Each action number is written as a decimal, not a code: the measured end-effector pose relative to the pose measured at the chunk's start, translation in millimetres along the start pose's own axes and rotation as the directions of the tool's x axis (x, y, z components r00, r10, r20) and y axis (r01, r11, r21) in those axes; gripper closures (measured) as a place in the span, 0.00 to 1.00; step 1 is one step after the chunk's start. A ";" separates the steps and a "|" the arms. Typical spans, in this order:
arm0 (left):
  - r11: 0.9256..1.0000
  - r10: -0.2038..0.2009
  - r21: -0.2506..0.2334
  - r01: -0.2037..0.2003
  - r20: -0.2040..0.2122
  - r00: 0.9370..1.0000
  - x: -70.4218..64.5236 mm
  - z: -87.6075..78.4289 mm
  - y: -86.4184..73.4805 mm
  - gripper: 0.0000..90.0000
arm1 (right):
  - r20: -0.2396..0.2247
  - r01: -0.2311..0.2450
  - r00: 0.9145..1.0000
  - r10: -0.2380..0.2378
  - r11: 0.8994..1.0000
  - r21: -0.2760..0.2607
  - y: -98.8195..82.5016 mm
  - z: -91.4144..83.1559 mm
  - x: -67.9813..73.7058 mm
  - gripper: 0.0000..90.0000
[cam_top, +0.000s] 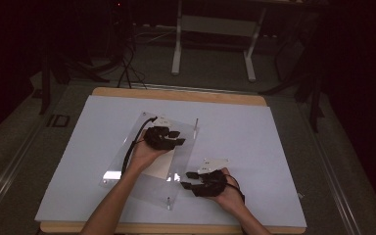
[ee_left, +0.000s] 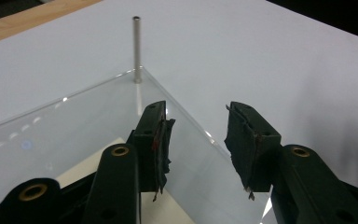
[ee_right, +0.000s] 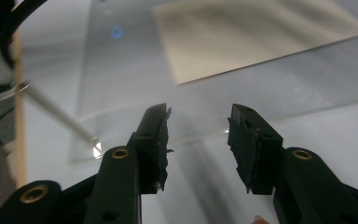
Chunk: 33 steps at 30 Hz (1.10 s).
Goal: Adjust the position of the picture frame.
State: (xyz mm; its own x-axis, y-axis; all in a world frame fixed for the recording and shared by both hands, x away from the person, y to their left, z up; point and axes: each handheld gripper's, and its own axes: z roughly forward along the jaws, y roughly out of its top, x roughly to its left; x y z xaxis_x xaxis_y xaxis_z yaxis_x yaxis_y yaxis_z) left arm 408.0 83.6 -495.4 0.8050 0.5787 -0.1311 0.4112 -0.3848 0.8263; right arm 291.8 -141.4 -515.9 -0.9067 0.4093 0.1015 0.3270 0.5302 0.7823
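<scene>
A clear acrylic plate (cam_top: 152, 188) lies at a slant on the white tabletop (cam_top: 254, 142), with thin metal pins standing at its corners. A beige sheet (cam_top: 161, 166) shows at the plate's middle. My left gripper (cam_top: 176, 137) hovers over the plate's far half, open, with nothing between its jaws. In the left gripper view the open jaws (ee_left: 198, 121) point toward a corner pin (ee_left: 136, 49) and the plate's edge (ee_left: 74, 121). My right gripper (cam_top: 188, 178) sits just off the plate's right edge, open and empty. In the right gripper view its jaws (ee_right: 199, 119) face the plate (ee_right: 121, 84), a pin (ee_right: 60, 116) and the beige sheet (ee_right: 256, 39).
A wooden table edge (cam_top: 176, 94) borders the white top at the back. Beyond it, on the dark floor, stand a white desk frame (cam_top: 215, 29) and some cables (cam_top: 127, 68). The white surface stretches bare to the right of the plate.
</scene>
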 end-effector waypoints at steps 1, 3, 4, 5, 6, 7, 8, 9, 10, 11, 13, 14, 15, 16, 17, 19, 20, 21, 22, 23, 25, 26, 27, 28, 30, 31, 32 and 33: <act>1.000 0.000 0.000 0.000 0.000 1.000 0.0 0.0 0.0 0.64 | 0.000 0.000 1.000 0.000 1.000 0.000 0.0 0.0 0.0 0.64; 1.000 -0.022 -0.001 0.022 -0.014 1.000 6.5 4.6 0.0 0.64 | -0.029 0.009 1.000 -0.008 1.000 0.003 -1.6 2.3 8.5 0.64; 1.000 -0.021 0.007 0.021 -0.018 1.000 7.6 5.5 0.1 0.64 | -0.039 0.017 0.999 -0.017 1.000 0.005 -2.1 3.6 11.6 0.64; 1.000 -0.023 0.010 0.023 -0.023 0.999 8.6 7.4 0.1 0.64 | -0.045 0.024 0.999 -0.024 1.000 0.005 -2.6 4.5 14.0 0.64; 1.000 -0.025 0.014 0.026 -0.025 0.999 8.8 8.4 0.3 0.64 | -0.059 0.032 0.998 -0.031 0.999 0.006 -3.5 5.8 18.0 0.64; 1.000 -0.021 0.022 0.022 -0.029 0.999 9.3 9.9 0.9 0.64 | -0.066 0.034 0.997 -0.034 0.999 0.008 -4.0 6.3 20.2 0.64; 0.999 -0.019 0.027 0.020 -0.030 0.999 9.2 10.6 1.4 0.64 | -0.079 0.045 0.996 -0.044 0.999 0.011 -5.1 7.2 23.7 0.64; 0.999 -0.016 0.034 0.017 -0.031 0.999 9.3 11.3 2.3 0.64 | -0.088 0.050 0.995 -0.049 0.999 0.011 -5.6 7.6 25.4 0.64; 0.999 -0.014 0.035 0.015 -0.029 0.999 9.4 12.5 3.2 0.64 | -0.102 0.061 0.993 -0.059 0.998 0.013 -6.3 8.1 27.4 0.64; 0.999 -0.017 0.038 0.018 -0.027 0.999 9.4 13.6 4.1 0.64 | -0.119 0.071 0.991 -0.069 0.997 0.013 -7.0 8.3 29.2 0.65; 0.999 -0.016 0.041 0.017 -0.028 0.999 9.2 14.4 5.0 0.64 | -0.135 0.078 0.988 -0.075 0.997 0.011 -7.6 8.8 31.3 0.65; 0.999 -0.008 0.042 0.009 -0.033 0.999 8.6 15.7 6.3 0.64 | -0.146 0.086 0.986 -0.084 0.996 0.010 -7.8 9.4 32.8 0.66; 0.999 -0.008 0.045 0.010 -0.033 0.999 8.5 17.2 7.2 0.64 | -0.168 0.103 0.981 -0.100 0.995 0.007 -8.0 10.4 36.6 0.66; 0.999 -0.009 0.048 0.011 -0.032 0.999 8.6 18.3 7.5 0.64 | -0.184 0.118 0.976 -0.115 0.993 0.005 -7.5 12.5 41.1 0.67; 0.999 -0.007 0.052 0.008 -0.033 0.999 8.5 19.5 7.7 0.64 | -0.188 0.122 0.975 -0.120 0.992 0.003 -6.9 14.2 43.2 0.68; 0.998 -0.005 0.058 0.007 -0.035 0.999 8.5 20.6 7.9 0.64 | -0.191 0.123 0.974 -0.121 0.992 -0.001 -6.0 16.2 45.3 0.69; 0.998 -0.006 0.060 0.008 -0.036 0.999 8.7 22.5 8.1 0.64 | -0.191 0.130 0.973 -0.129 0.991 -0.002 -4.9 18.7 47.1 0.72; 0.998 -0.009 0.058 0.011 -0.035 0.999 8.7 23.5 8.2 0.64 | -0.172 0.143 0.975 -0.142 0.990 -0.003 -2.4 24.5 50.4 0.77; 0.998 -0.011 0.057 0.013 -0.036 0.999 8.9 24.3 8.4 0.64 | -0.175 0.142 0.974 -0.141 0.990 -0.006 -1.4 28.2 51.2 0.79; 0.998 -0.011 0.058 0.013 -0.037 0.999 9.0 25.1 8.8 0.64 | -0.171 0.142 0.975 -0.140 0.990 -0.002 -0.9 32.2 52.3 0.84; 0.998 -0.009 0.059 0.012 -0.040 0.999 9.1 26.9 9.7 0.64 | -0.172 0.154 0.973 -0.152 0.988 -0.003 -1.9 39.4 55.5 0.92; 0.998 -0.008 0.060 0.011 -0.041 0.999 9.1 27.9 10.2 0.64 | -0.152 0.172 0.973 -0.171 0.985 -0.010 -2.7 40.5 57.8 0.93; 0.998 -0.005 0.063 0.008 -0.041 0.999 9.3 29.2 10.8 0.64 | -0.134 0.197 0.971 -0.197 0.980 -0.012 -3.2 40.0 59.5 0.94; 0.998 -0.004 0.065 0.007 -0.044 0.999 9.3 31.0 11.5 0.64 | -0.121 0.217 0.969 -0.216 0.976 -0.008 -3.4 39.3 60.8 0.94; 0.998 0.008 0.067 -0.003 -0.069 0.998 8.6 35.1 12.9 0.63 | -0.107 0.217 0.970 -0.217 0.976 -0.010 -3.8 39.5 62.3 0.94; 0.998 0.015 0.062 -0.009 -0.097 0.995 8.2 37.2 13.6 0.63 | -0.104 0.215 0.971 -0.215 0.977 -0.015 -4.4 39.6 62.6 0.94; 0.998 0.012 0.055 -0.005 -0.120 0.993 8.6 39.2 14.3 0.63 | -0.104 0.209 0.972 -0.209 0.978 -0.017 -4.9 39.4 62.6 0.94; 0.999 0.000 0.044 0.006 -0.135 0.991 9.5 41.5 14.9 0.63 | -0.103 0.205 0.973 -0.206 0.978 -0.020 -5.3 39.5 62.5 0.94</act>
State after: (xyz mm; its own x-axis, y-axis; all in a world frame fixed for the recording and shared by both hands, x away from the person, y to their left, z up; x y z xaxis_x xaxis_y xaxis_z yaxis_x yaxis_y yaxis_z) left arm 439.5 53.5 -507.1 0.7402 0.6700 -0.0560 0.4343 -0.4128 0.8006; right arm 243.9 -89.3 -538.0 -0.9771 0.2127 0.0005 0.1284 0.5880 0.7986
